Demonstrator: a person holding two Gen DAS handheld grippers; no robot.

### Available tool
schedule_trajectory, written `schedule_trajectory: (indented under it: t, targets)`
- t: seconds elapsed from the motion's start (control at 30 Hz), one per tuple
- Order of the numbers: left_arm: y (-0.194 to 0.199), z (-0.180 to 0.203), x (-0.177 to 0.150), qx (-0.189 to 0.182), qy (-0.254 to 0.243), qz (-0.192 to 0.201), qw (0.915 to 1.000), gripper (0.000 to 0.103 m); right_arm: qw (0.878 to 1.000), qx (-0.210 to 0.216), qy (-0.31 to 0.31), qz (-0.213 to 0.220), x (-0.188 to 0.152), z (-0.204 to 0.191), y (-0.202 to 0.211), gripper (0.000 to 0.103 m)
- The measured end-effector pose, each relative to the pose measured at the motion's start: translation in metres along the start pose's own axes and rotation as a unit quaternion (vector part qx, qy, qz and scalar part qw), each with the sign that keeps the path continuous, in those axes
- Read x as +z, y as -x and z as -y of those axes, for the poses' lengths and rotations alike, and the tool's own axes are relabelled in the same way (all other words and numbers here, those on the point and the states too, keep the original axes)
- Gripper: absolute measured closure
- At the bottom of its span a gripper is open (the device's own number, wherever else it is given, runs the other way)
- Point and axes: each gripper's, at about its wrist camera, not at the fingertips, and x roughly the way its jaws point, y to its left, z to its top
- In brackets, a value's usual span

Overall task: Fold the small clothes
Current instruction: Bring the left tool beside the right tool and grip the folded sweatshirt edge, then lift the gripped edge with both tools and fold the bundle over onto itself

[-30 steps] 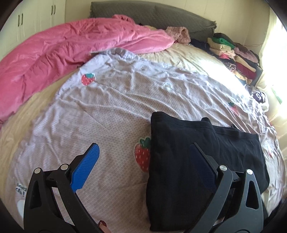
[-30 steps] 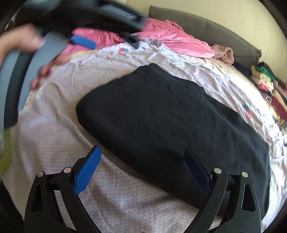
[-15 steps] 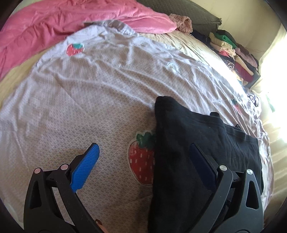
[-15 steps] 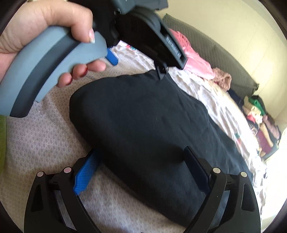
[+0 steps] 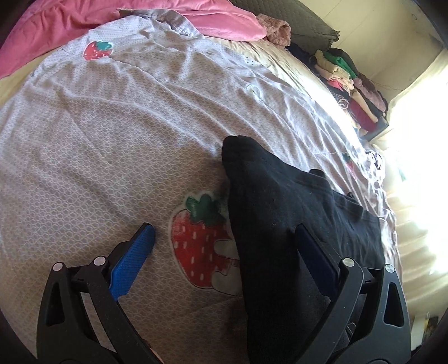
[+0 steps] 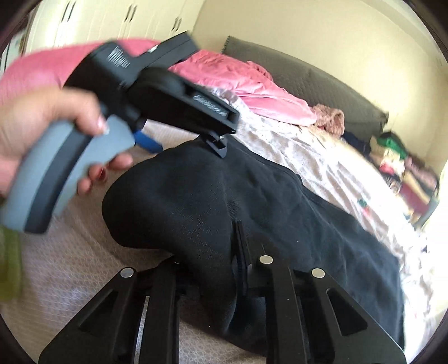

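A black garment [image 5: 280,224] lies folded on a lilac strawberry-print sheet [image 5: 112,145]. My left gripper [image 5: 224,229] is open and straddles the garment's left edge, with one blue finger [image 5: 134,257] over the sheet and the other over the black cloth. In the right wrist view, my right gripper [image 6: 236,240] is closing on the near edge of the black garment [image 6: 196,201]. The cloth is pinched and bunched between its jaws. A hand [image 6: 42,126] holds the left gripper's grey handle above the garment's far left corner.
A pink duvet [image 5: 210,16] is heaped at the head of the bed, in front of a dark grey headboard cushion [image 6: 308,75]. A pile of folded clothes [image 5: 350,84] sits at the far right edge. White wardrobe doors [image 6: 112,16] stand behind.
My left gripper has sunk and tilted down over the garment's left edge, still open. My right gripper's jaws have gone from wide apart to closed on the garment's near edge, bunching it.
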Motion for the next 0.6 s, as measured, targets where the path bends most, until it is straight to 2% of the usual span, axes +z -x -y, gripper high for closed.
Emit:
schedule_trajectory:
  t: [0.17, 0.3, 0.37, 0.47, 0.53, 0.6]
  targets:
    - [-0.003, 0.005, -0.003, -0.049, 0.016, -0.011, 0.9986, 0.01, 0.997, 0.035, -0.064, 0.016, 0.002, 0.028, 0.009, 0.089]
    - [-0.002, 0.009, -0.005, -0.114, 0.04, -0.01, 0.9926, 0.012, 0.994, 0.046, -0.091, 0.028, 0.002, 0.04, 0.018, 0.089]
    - [-0.001, 0.015, -0.005, -0.13, 0.038, -0.014, 0.9907, 0.021, 0.994, 0.049, -0.096, 0.031, 0.001, 0.043, 0.021, 0.09]
    - [0.001, 0.029, -0.007, -0.13, 0.02, -0.014, 0.9912, 0.043, 0.993, 0.047, -0.098, 0.037, -0.003, 0.043, 0.026, 0.09]
    - [0.004, 0.041, -0.01, -0.134, 0.005, -0.012, 0.9909, 0.063, 0.993, 0.047, -0.1, 0.038, -0.004, 0.041, 0.028, 0.09]
    - [0.007, 0.051, -0.011, -0.124, -0.01, -0.006, 0.9922, 0.069, 0.993, 0.042, -0.104, 0.042, -0.007, 0.042, 0.032, 0.09]
